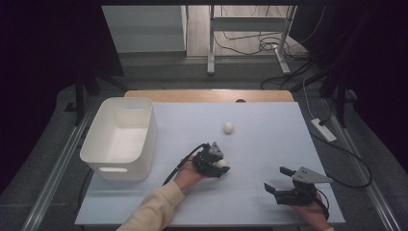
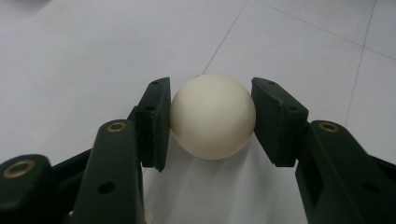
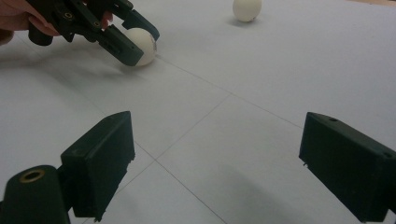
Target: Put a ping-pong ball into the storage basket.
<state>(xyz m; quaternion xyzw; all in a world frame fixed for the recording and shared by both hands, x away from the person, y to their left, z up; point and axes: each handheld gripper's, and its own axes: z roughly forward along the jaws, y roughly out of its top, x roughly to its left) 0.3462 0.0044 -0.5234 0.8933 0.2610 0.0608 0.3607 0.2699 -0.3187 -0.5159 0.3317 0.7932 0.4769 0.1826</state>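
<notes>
A cream-white ball (image 2: 213,116) rests on the pale table (image 1: 269,139), and my left gripper (image 2: 211,122) is shut on it with a black pad pressed against each side. From above, that gripper (image 1: 220,166) sits near the table's middle, a hand in a cream sleeve behind it. In the right gripper view, the same ball (image 3: 144,43) shows between the left gripper's fingers (image 3: 122,46). A second white ball (image 1: 228,127) (image 3: 246,9) lies loose farther back. My right gripper (image 1: 275,178) (image 3: 215,154) hovers at the front right, open, with bare table between its jaws.
A white plastic bin (image 1: 150,137) with handle slots stands on the left side of the table. A wooden strip (image 1: 207,95) runs along the far edge. Cables and desk legs lie on the floor beyond.
</notes>
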